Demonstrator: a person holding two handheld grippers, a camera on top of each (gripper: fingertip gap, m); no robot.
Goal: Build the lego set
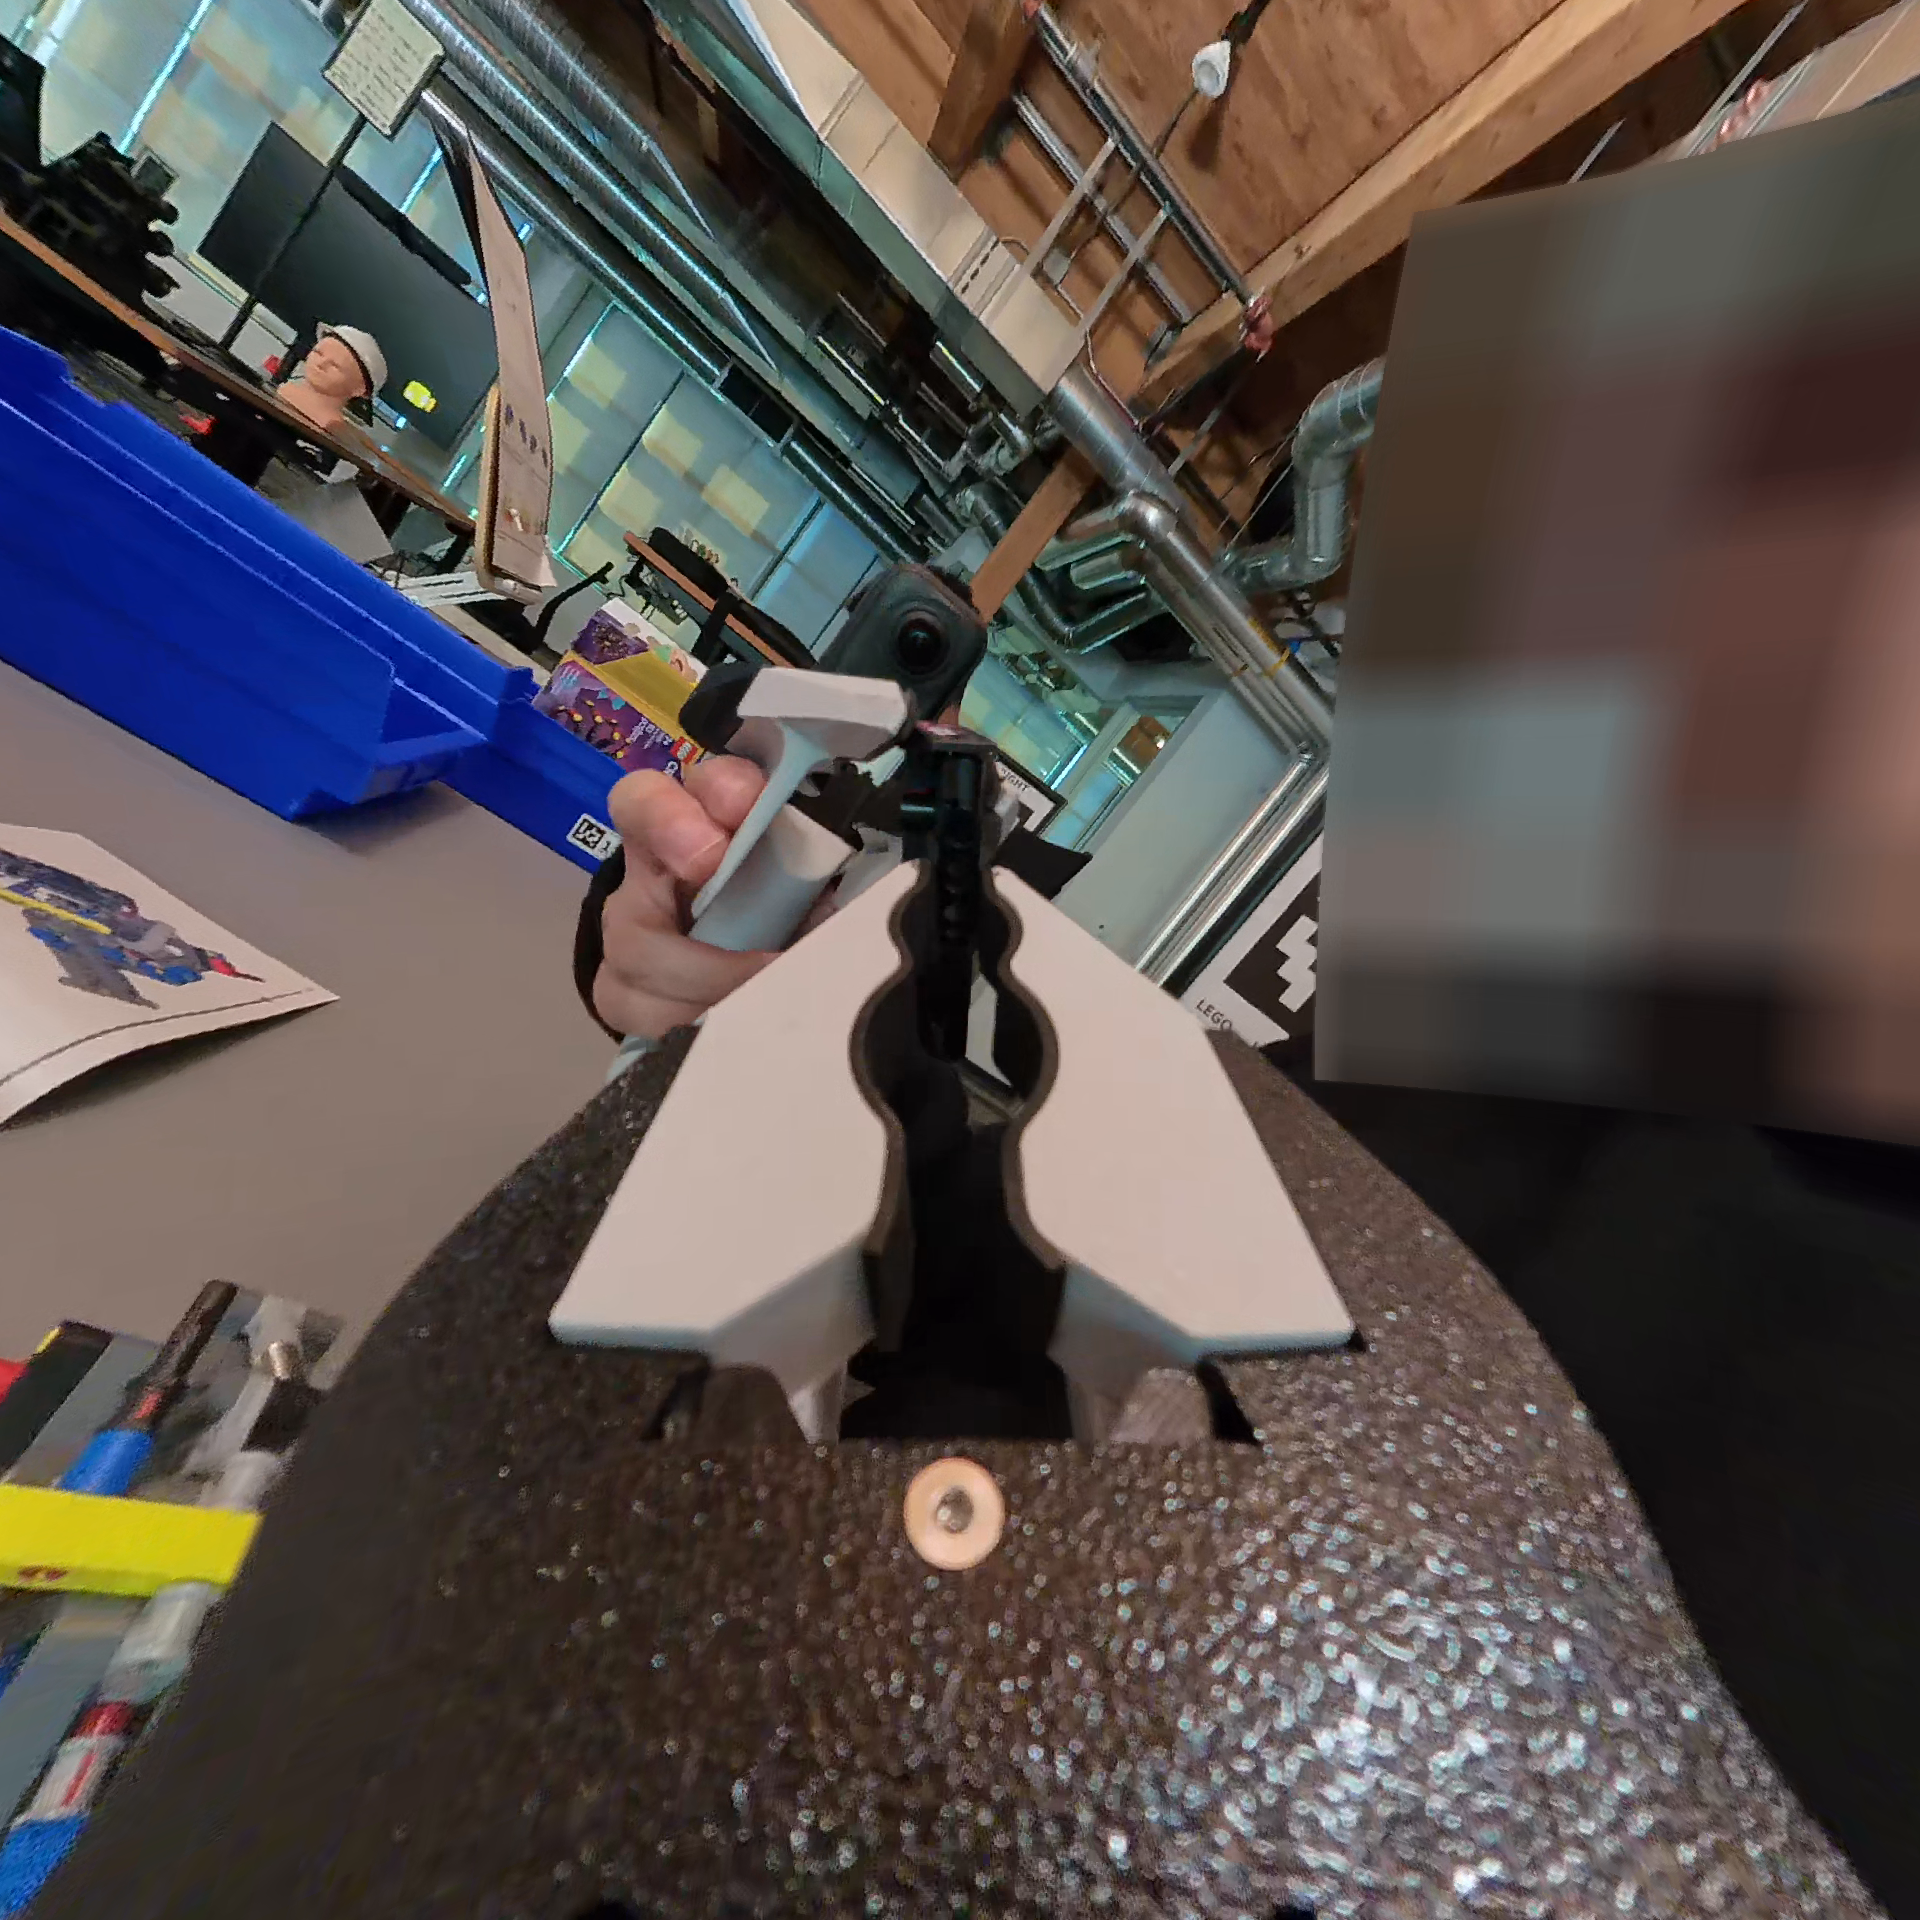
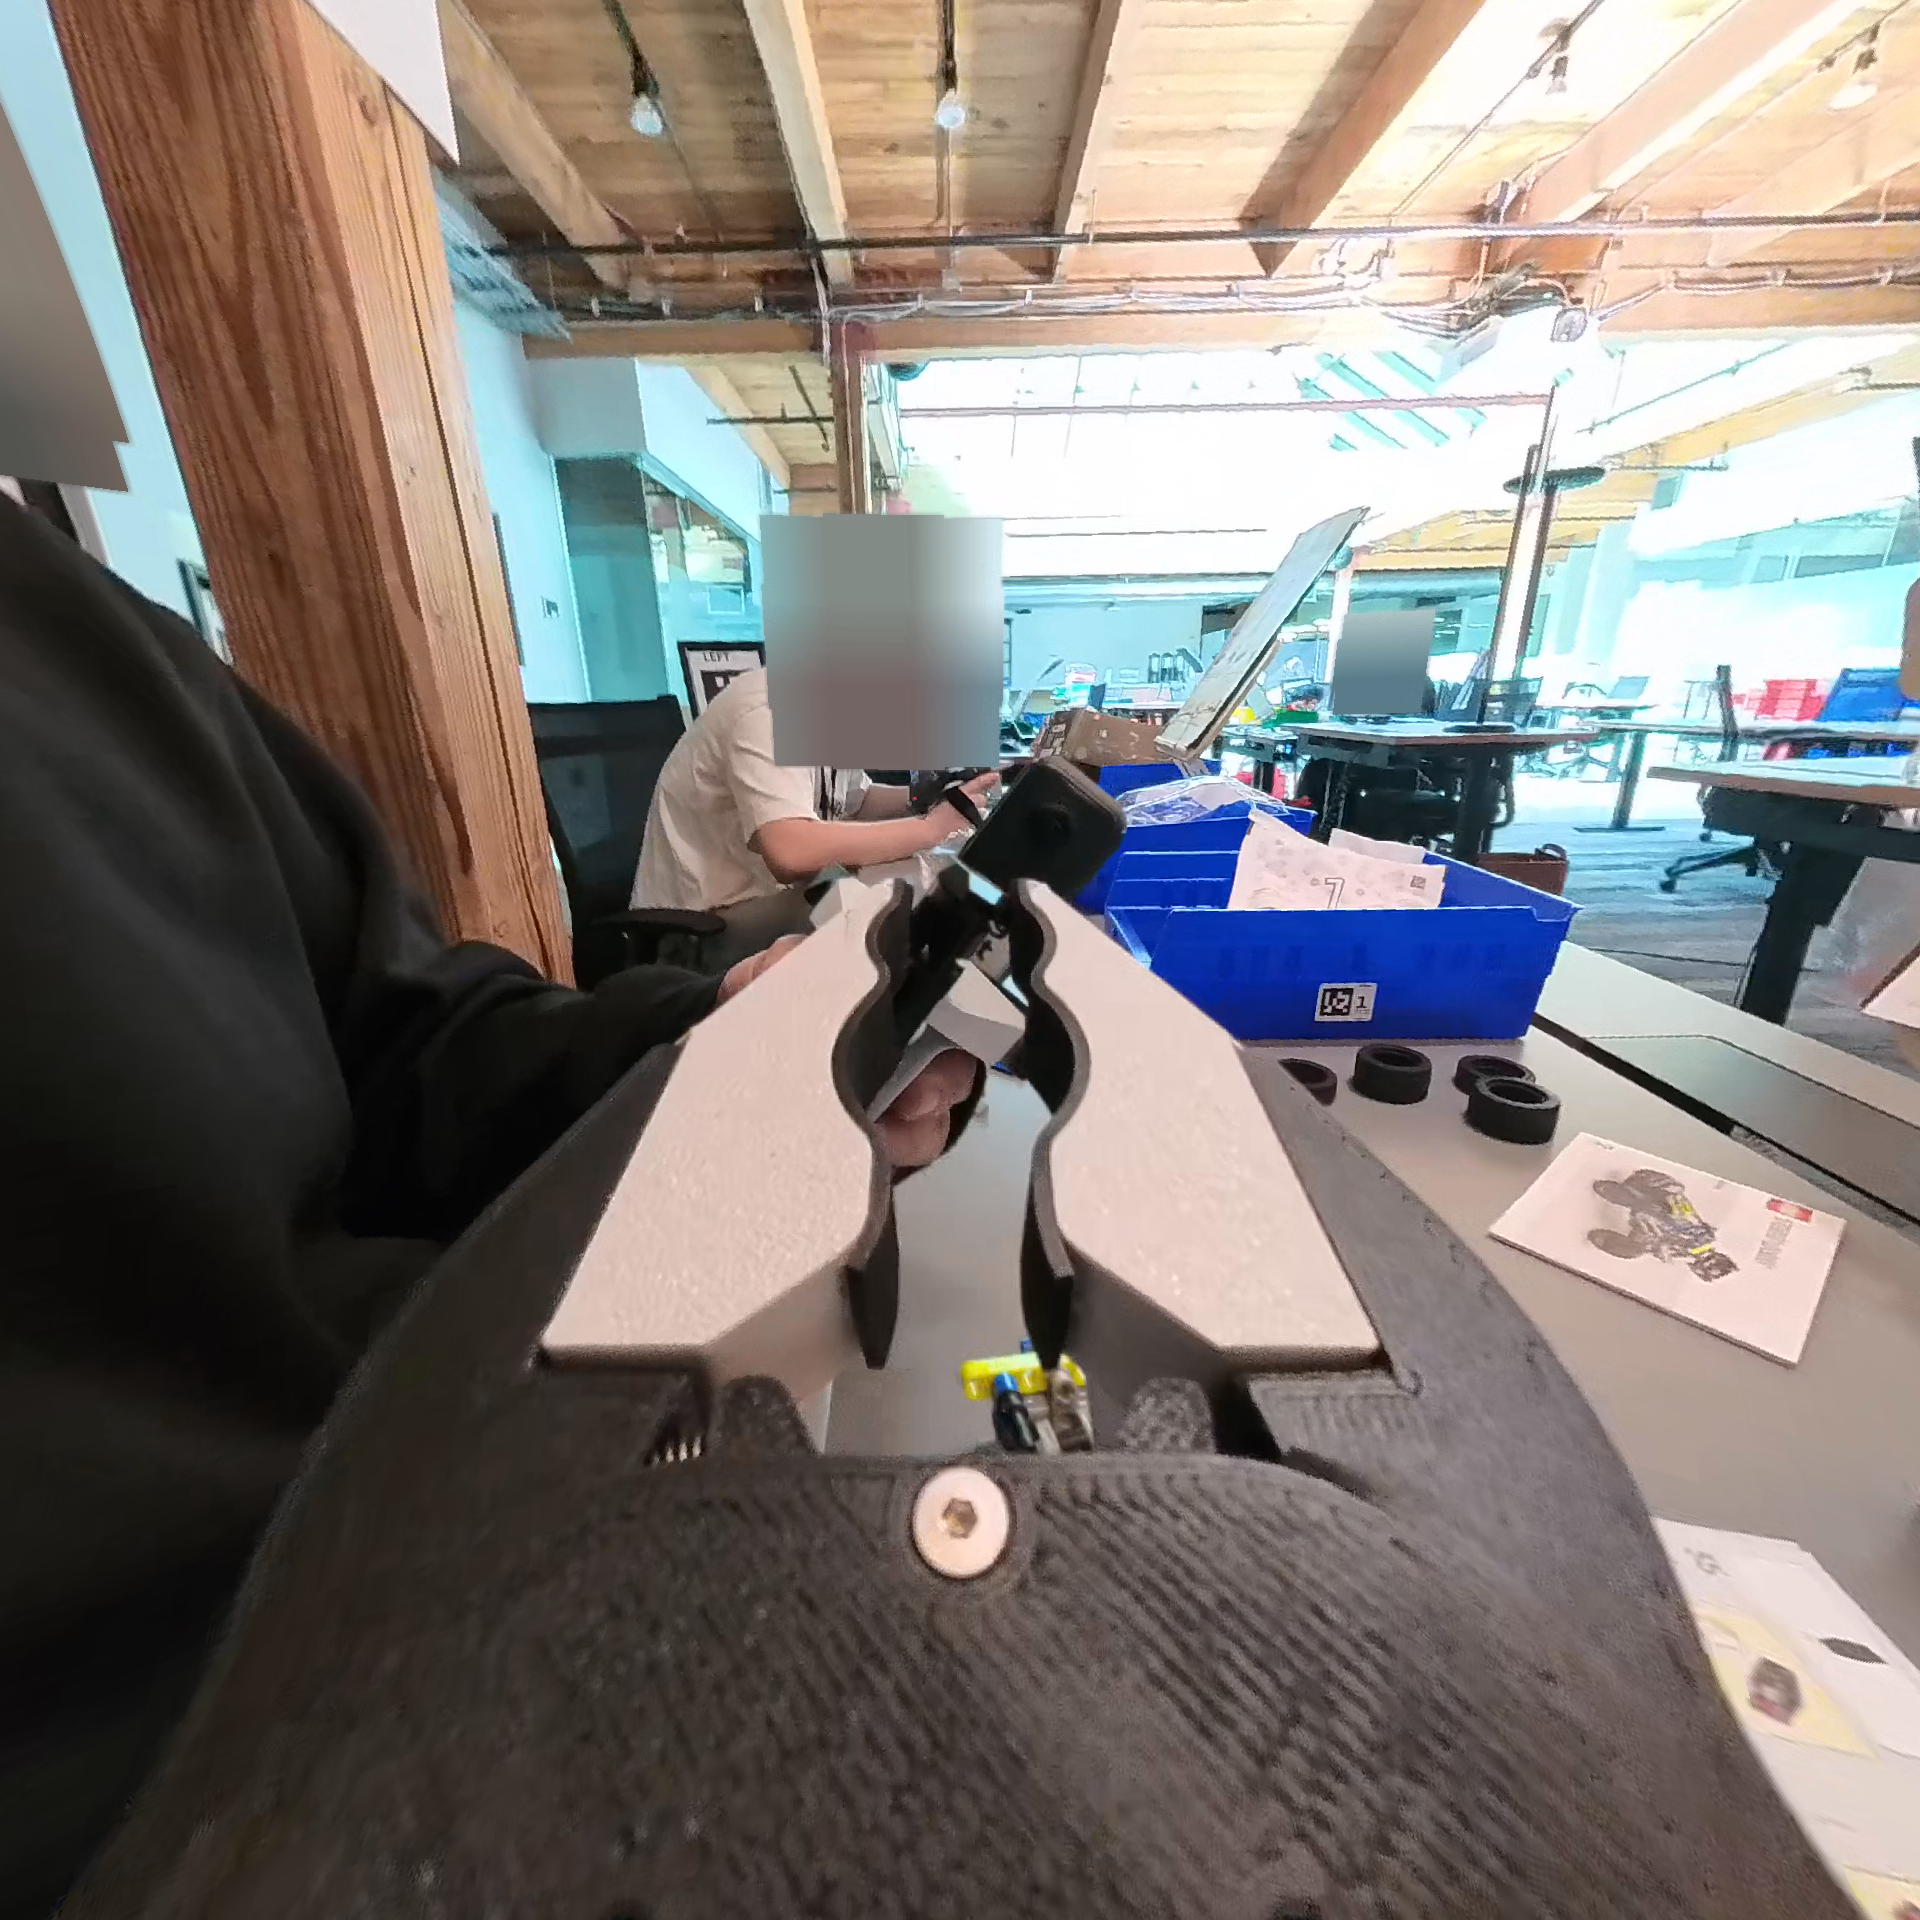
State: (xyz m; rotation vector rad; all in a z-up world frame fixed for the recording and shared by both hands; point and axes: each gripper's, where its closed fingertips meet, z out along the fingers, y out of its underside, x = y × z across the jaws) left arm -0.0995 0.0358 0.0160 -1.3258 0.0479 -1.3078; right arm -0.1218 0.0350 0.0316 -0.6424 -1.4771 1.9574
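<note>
- Left tool (image 1: 951, 883): grey fingers with dark wavy pads, drawn close at the tips and pinching a slim black studded beam (image 1: 954, 894) that stands upright between them and sticks out past the tips.
- Right tool (image 2: 961, 914): fingers narrowly parted; the same black beam assembly (image 2: 940, 956) lies in the gap. Whether the pads press on it cannot be told.
- The two tools face each other, held above the grey counter (image 1: 312, 1143), each seen in the other's view with its black camera block (image 1: 914, 634) on top.
- Hand (image 1: 665, 894) wrapped round the right tool's grey handle, a dark strap at the wrist.
- Blue bins (image 2: 1351, 966) at the counter's far side, holding printed sheets; a white tag on the front wall.
- Four black tyres (image 2: 1392, 1070) just before the bin.
- Instruction booklet (image 2: 1673, 1242) lying flat on the counter, right of the right tool.
- Partly built model, yellow, blue and grey (image 1: 114, 1507), blurred, on the counter below the left tool.
- Seated person in a white shirt (image 2: 717, 800) beyond the tools.
</note>
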